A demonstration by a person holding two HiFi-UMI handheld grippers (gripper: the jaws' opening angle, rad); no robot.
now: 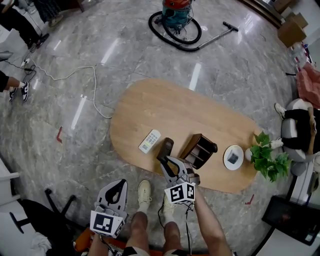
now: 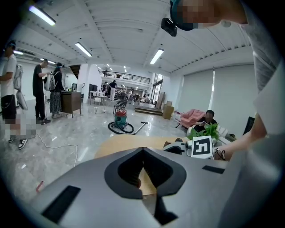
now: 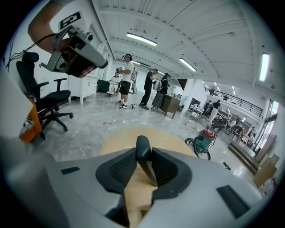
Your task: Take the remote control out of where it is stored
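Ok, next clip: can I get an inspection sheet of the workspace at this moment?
Surface: oval wooden table on a grey stone floor.
Job's things: dark remote control out of the brown storage box, just left of it.
Clutter: white remote control, white round dish, potted plant.
Grippers: right gripper shut on the dark remote control; left gripper shut, empty, held low off the table.
Cables: white cable trailing across the floor.
Surroundings: vacuum cleaner with hose beyond the table; people standing and seated nearby.
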